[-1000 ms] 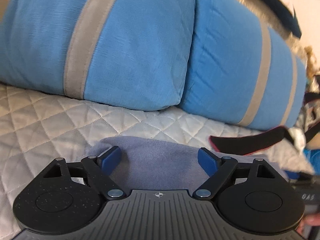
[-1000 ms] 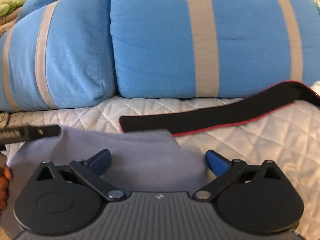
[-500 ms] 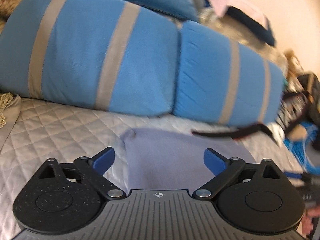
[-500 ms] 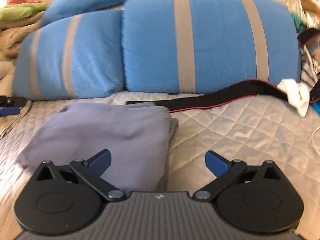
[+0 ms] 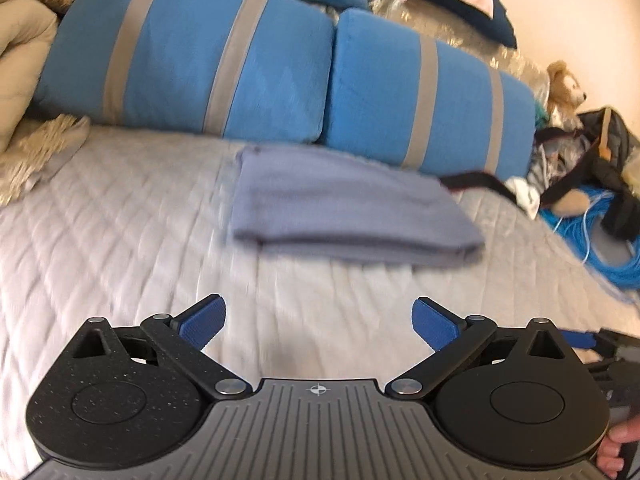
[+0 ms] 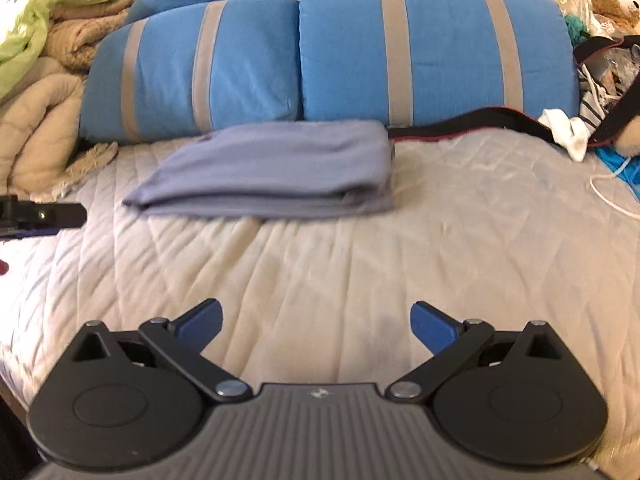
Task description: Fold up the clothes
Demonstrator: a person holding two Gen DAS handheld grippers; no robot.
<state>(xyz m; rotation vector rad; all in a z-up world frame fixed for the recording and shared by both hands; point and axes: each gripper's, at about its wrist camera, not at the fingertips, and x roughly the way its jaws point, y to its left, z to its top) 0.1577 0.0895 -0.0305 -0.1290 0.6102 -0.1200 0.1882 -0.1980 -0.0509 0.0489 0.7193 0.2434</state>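
A folded grey-lilac garment (image 5: pixel 344 208) (image 6: pixel 276 168) lies flat on the quilted bed cover (image 5: pixel 120 248) (image 6: pixel 460 248), close in front of the blue pillows. My left gripper (image 5: pixel 318 322) hangs over bare quilt well short of the garment, its jaws wide apart with nothing between them. My right gripper (image 6: pixel 316 324) is likewise open and empty, also back from the garment's near edge. The left gripper's tip (image 6: pixel 44 216) shows at the left edge of the right wrist view, and part of the right gripper (image 5: pixel 608 348) at the right edge of the left wrist view.
Two blue pillows with grey stripes (image 5: pixel 256 64) (image 6: pixel 432 44) line the back of the bed. A black strap (image 6: pixel 464 122) lies beside the garment. Beige blankets (image 6: pixel 36 120) are piled at the left. A teddy bear (image 5: pixel 564 88), bags and blue cable (image 5: pixel 600 232) clutter the right.
Both grippers have pulled back from the folded garment, which stays on the bed. The left jaws have spread wider. More of the bed now shows in both views.
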